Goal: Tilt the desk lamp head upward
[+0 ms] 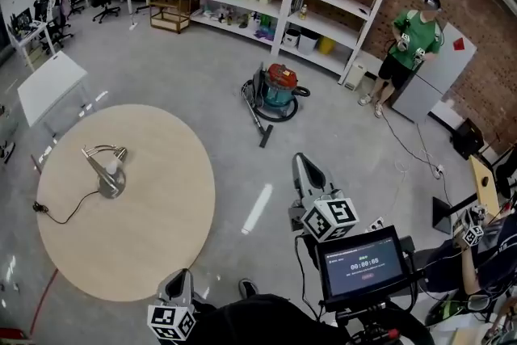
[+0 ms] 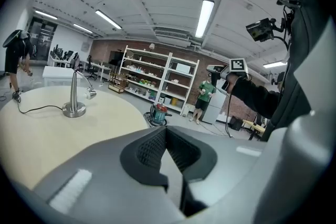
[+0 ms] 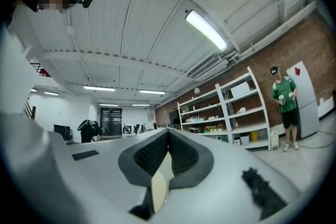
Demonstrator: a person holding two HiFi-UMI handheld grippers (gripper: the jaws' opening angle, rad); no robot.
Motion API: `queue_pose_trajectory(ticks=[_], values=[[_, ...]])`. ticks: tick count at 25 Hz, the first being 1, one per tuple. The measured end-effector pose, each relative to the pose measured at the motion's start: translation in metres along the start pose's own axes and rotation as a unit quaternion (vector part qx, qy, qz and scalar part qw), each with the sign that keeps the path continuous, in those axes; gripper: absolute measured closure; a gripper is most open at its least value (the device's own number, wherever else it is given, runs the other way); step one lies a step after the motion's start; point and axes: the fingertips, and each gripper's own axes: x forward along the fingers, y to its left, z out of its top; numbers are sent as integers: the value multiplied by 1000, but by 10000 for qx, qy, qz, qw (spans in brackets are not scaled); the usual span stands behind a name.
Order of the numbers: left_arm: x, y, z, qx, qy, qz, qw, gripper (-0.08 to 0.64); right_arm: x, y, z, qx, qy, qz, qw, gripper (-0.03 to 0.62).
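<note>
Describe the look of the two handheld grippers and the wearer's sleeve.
The left gripper and the right gripper are both smooth light-grey shells tapering to a pair of jaws lined with black, textured pads. Each carries a white cube printed with black square markers. The wearer's sleeve is black.

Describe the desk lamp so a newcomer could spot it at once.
In the head view, find the big round wooden table. Left of its centre stands the desk lamp, silver with a round base. Nothing else is on the table but its black cord.
</note>
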Motion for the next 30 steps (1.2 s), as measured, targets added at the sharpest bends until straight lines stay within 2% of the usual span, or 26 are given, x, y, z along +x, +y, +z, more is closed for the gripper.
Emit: queue_pose_trajectory(ticks=[2,7,12,18,21,25,30], values=[[1,34,2,66,-164,-178,9997,552,6,24,-5,-150,-58,-149,9998,597],[-35,89,37,-76,-460,-168,9988,552,27,100,-29,-111,448,-121,9989,597],[-72,146,44,-411,-553,155,9975,552,58,192,-75,-35,1115,485,9926,597],[-116,180,59,-648,-663,563,9941,552,78,281,-92,-51,1601,1240,9793,597],[-129,192,62,-708,-701,776,9920,552,90,307,-99,-6,1736,1538,9727,597],[-116,227,62,-742,-659,1128,9886,552,132,321,-129,122,1804,1825,9664,597],[-97,258,75,-727,-556,1659,9819,552,184,325,-167,603,1992,2196,9531,593]])
